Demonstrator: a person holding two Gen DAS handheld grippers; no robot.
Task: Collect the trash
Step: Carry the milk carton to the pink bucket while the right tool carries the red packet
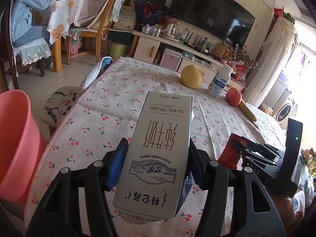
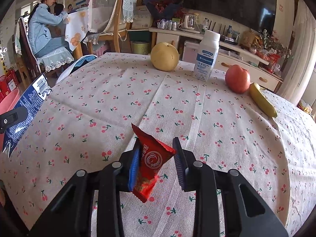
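My left tool (image 1: 158,164) grips the milk carton (image 1: 158,148) lengthwise above the counter (image 2: 138,90), pink bin (image 1: 15,138) at near left, while my right tool (image 2: 157,164), jaws apart, straddles the red snack wrapper (image 2: 151,165).

The milk carton (image 1: 156,148) gripped between the left tongs (image 1: 158,165) carries upside-down print: "250mL" along its far edge, then "3.6" and "120" on the line nearer the tongs, large Chinese characters mid-panel, and a stamped code reading roughly "2601118D0612:52" at its near end. The red wrapper (image 2: 150,164) between the right tongs (image 2: 157,165) shows Chinese characters, too small to read.
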